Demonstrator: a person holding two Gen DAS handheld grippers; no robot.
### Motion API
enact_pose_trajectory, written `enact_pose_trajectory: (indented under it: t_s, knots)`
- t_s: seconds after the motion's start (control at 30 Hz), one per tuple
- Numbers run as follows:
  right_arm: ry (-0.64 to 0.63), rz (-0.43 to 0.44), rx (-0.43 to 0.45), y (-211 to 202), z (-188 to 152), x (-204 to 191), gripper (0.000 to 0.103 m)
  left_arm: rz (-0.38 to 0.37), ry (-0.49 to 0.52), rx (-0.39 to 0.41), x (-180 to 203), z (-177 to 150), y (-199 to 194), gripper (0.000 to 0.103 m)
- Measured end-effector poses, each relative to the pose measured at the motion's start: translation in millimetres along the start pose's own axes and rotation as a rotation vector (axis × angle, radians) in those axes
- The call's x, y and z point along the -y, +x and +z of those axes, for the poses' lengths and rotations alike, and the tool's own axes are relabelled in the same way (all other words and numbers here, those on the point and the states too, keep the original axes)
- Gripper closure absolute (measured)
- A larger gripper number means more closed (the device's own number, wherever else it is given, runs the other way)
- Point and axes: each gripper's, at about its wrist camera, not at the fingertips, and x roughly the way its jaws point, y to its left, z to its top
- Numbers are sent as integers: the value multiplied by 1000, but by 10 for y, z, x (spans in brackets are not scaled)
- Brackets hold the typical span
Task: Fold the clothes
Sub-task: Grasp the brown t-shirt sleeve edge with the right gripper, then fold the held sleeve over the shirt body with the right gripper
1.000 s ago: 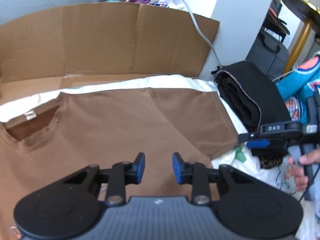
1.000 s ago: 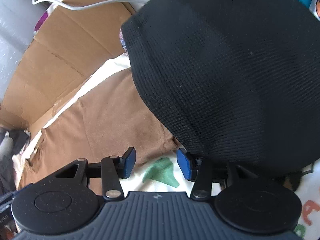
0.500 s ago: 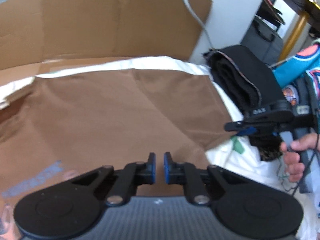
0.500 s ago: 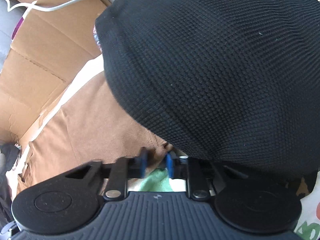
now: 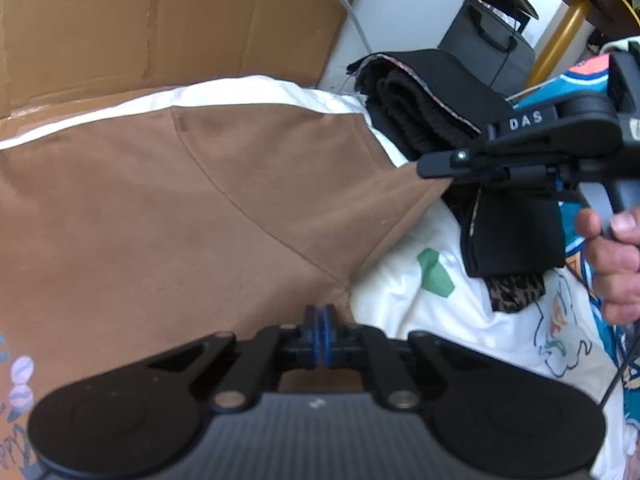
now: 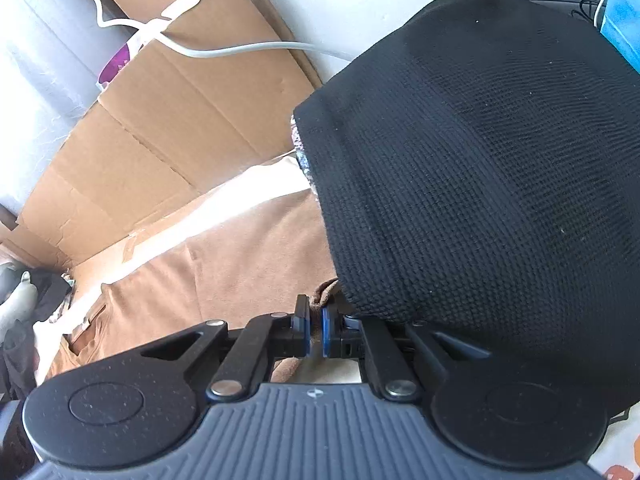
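Brown shirt (image 5: 168,216) lies flat on the white printed sheet (image 5: 448,320); left gripper (image 5: 319,330) clamps its near hem, right gripper (image 6: 315,330) pinches its sleeve corner beside the black folded garment (image 6: 480,184), cardboard (image 5: 160,28) behind

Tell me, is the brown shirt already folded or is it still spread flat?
Spread flat, not folded: the brown shirt lies open on the white sheet. Left gripper and right gripper each pinch its sleeve edge.

Shirt (image 5: 168,208) on sheet (image 5: 460,320); folded stack (image 5: 440,100) right; cardboard (image 5: 160,28) behind.
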Motion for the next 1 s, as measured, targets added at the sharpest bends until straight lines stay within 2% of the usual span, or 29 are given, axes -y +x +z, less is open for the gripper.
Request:
enact_pose_trajectory:
  t_s: [0.33, 0.53, 0.67, 1.0]
  knots:
    - [-10, 12, -1, 65, -30, -74, 100, 5, -8, 1, 7, 53, 152, 103]
    - [-51, 53, 24, -172, 71, 53, 100, -5, -16, 6, -12, 22, 188, 103]
    - [-71, 87, 28, -203, 81, -29, 100, -9, -3, 17, -16, -8, 198, 103]
    - [-111, 289, -27, -304, -21, -259, 100, -13, 22, 49, -12, -53, 218, 103]
